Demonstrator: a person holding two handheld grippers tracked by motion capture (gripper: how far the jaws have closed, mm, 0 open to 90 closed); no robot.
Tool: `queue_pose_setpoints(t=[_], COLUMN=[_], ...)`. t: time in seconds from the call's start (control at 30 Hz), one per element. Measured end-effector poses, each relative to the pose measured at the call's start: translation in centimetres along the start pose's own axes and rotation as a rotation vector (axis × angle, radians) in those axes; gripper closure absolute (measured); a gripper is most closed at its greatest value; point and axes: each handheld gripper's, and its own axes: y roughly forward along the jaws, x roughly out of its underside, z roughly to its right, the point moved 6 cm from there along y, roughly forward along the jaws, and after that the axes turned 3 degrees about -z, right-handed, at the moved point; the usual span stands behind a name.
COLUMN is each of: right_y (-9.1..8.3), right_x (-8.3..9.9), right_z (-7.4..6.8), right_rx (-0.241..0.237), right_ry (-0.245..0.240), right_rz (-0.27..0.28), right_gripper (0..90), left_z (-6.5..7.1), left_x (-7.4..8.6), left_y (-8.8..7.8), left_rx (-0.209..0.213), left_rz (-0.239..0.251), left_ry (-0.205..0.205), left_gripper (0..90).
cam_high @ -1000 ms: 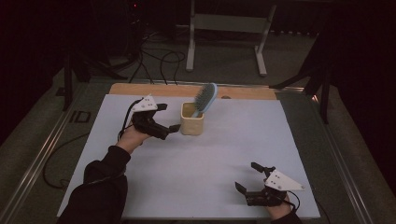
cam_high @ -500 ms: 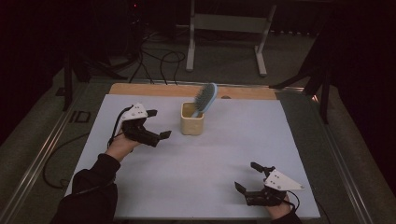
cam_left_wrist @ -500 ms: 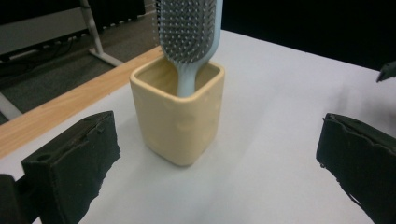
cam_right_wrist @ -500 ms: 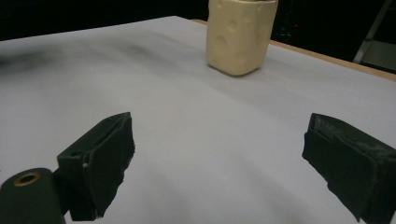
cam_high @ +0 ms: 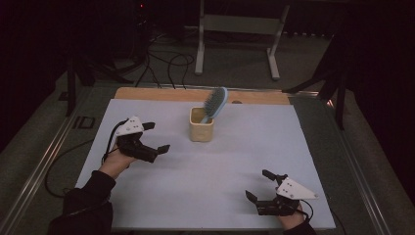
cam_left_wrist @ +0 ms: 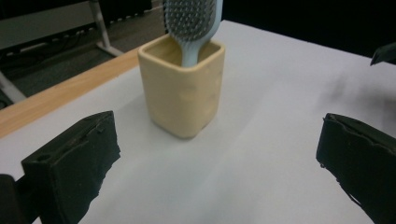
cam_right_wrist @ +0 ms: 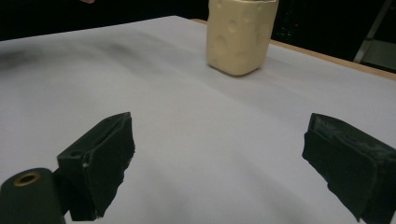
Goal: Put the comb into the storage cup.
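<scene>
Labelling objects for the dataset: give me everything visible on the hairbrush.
The hairbrush is pale blue with an oval paddle head and a dense pad of grey pins, plastic by the look of it. It stands handle-down in the cream square cup, head up and leaning toward the table's right, with the neck on the cup's rim. Its handle end is hidden inside. Only the cup touches it; the left gripper is off to the side, open.

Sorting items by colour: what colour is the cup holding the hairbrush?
Pale yellow cup, clearest in the left gripper view; the hairbrush is light blue.
</scene>
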Motion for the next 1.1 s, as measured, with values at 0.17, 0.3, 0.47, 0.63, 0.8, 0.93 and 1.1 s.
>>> queue_pose_setpoints(t=[0.17, 0.3, 0.47, 0.63, 0.8, 0.93, 1.1], right_y=[0.0, 0.1, 0.1, 0.2, 0.1, 0.2, 0.2], right_x=[0.0, 0.0, 0.0, 0.0, 0.0, 0.0, 0.0], right_z=[-0.1, 0.0, -0.1, -0.1, -0.2, -0.2, -0.2], right_rx=[-0.002, -0.002, -0.003, -0.004, -0.004, -0.005, -0.005], right_ry=[-0.003, -0.004, -0.007, -0.010, -0.013, -0.013, -0.012], right_rz=[-0.002, -0.003, -0.005, -0.008, -0.006, -0.008, -0.007], right_gripper=[8.7, 8.7, 8.7, 8.7, 8.7, 8.7, 8.7], left_z=[0.0, 0.0, 0.2, 0.6, 0.9, 1.2, 1.5], left_x=[1.2, 2.1, 3.6, 4.8, 6.4, 7.8, 9.4], left_y=[-1.0, -1.9, -2.8, -3.6, -4.1, -4.4, -5.2], left_rx=[-0.017, -0.024, -0.035, -0.043, -0.060, -0.058, -0.058], left_rz=[-0.002, -0.001, -0.011, -0.013, -0.013, -0.012, -0.016], left_ry=[-0.011, -0.025, -0.031, -0.035, -0.054, -0.072, -0.096], left_gripper=[0.0, 0.0, 0.0, 0.0, 0.0, 0.0, 0.0])
